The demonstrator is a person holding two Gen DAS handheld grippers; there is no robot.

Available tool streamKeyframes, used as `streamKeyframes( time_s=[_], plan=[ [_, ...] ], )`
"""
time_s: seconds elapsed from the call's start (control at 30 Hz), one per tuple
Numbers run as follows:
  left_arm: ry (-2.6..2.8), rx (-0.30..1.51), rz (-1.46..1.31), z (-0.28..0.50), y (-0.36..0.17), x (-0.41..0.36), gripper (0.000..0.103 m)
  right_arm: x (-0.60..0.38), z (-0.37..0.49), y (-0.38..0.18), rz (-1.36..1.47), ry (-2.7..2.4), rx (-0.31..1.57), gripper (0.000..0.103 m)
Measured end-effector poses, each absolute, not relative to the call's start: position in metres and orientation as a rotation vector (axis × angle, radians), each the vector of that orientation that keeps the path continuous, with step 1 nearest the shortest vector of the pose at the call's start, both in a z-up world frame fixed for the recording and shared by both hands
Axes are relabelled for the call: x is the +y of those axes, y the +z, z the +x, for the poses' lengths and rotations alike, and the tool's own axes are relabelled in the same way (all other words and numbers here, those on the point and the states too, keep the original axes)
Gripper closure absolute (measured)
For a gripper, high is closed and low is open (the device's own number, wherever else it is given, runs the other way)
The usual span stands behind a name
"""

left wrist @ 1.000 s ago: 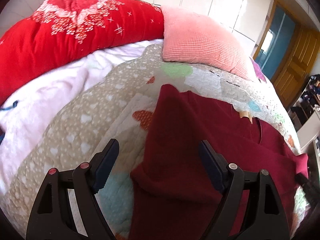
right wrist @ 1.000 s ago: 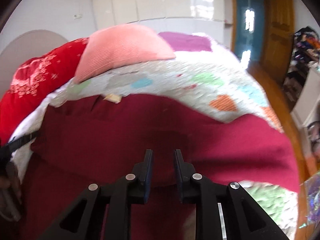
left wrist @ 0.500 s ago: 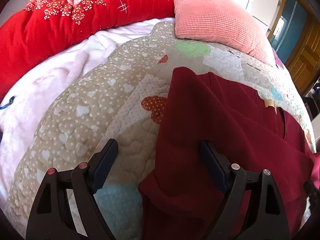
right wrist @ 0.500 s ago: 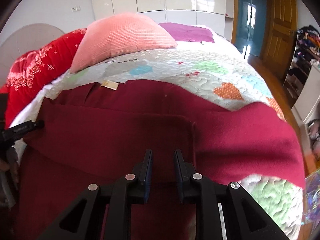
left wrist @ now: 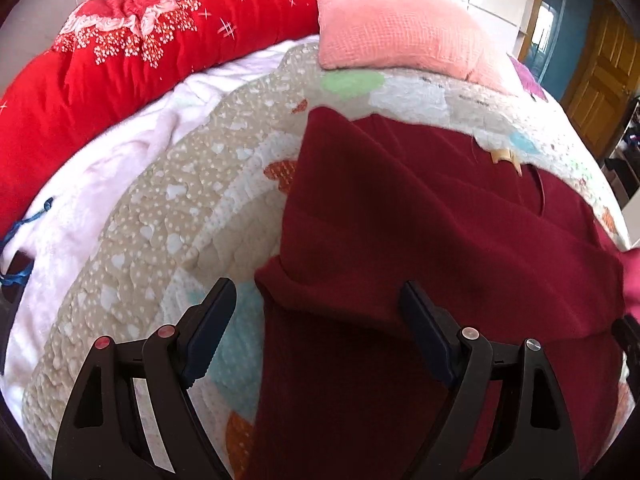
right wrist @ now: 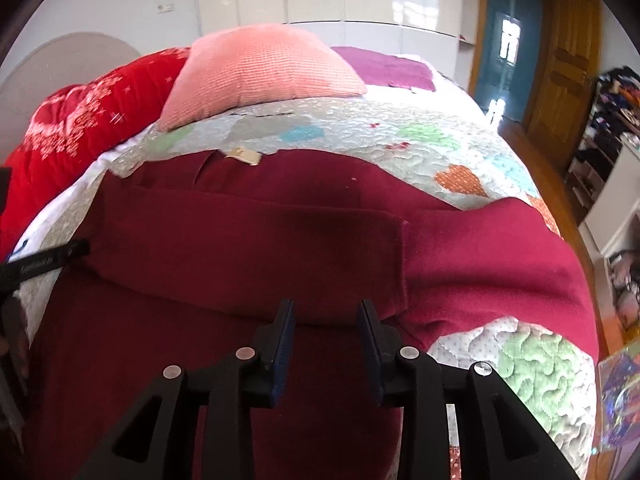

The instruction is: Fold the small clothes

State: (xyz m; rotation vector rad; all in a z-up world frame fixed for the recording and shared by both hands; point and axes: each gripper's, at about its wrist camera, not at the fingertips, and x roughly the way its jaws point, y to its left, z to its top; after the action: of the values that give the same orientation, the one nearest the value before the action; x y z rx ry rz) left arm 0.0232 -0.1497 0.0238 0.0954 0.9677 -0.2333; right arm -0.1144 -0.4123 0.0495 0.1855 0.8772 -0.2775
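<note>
Dark red garment lies spread on the quilted bed cover, one sleeve already folded across the chest, cuff end at about 3 o'clock of centre; other sleeve trails off toward 3 o'clock. Right tool spread a little, nothing pinched, tips just over the folded sleeve's lower edge. Left tool spread wide, empty, straddling the garment's side fold at 6 o'clock. Risks: the sleeve fold is loose and could slide open if either tool drags it; pinching may catch the layer beneath or the quilt too; cover is puffy, so folds could skew. Pink pillow and red duvet sit at 12, well apart.
</note>
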Motion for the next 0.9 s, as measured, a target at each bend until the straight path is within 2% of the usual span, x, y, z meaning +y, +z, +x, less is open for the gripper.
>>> streamKeyframes(
  time_s=[0.07, 0.13, 0.27, 0.53, 0.7, 0.83, 0.9],
  plan=[
    [-0.237, 1.018, 0.086, 0.024, 0.013, -0.149, 0.018, -0.420, -0.112, 0.040, 0.208, -0.318, 0.870, 0.060],
    [-0.239, 1.030, 0.043, 0.020, 0.017, -0.144, 0.018, -0.425, -0.108, 0.026, 0.255, -0.305, 0.920, 0.059],
    [-0.265, 1.011, 0.035, 0.004, 0.032, -0.147, 0.018, -0.427, -0.128, 0.041, 0.316, -0.263, 0.891, 0.059],
    [-0.421, 0.962, 0.079, -0.032, 0.046, -0.205, 0.018, -0.479, -0.201, 0.049, 0.470, -0.389, 0.814, 0.055],
    [-0.461, 0.994, 0.132, -0.043, 0.033, -0.233, 0.018, -0.538, -0.243, 0.040, 0.642, -0.531, 0.756, 0.043],
    [-0.449, 0.999, 0.173, -0.044, 0.025, -0.237, 0.018, -0.591, -0.273, 0.026, 0.811, -0.589, 0.722, 0.043],
    [-0.436, 1.002, 0.165, -0.042, 0.023, -0.236, 0.018, -0.616, -0.290, 0.019, 0.880, -0.642, 0.693, 0.037]
  ],
)
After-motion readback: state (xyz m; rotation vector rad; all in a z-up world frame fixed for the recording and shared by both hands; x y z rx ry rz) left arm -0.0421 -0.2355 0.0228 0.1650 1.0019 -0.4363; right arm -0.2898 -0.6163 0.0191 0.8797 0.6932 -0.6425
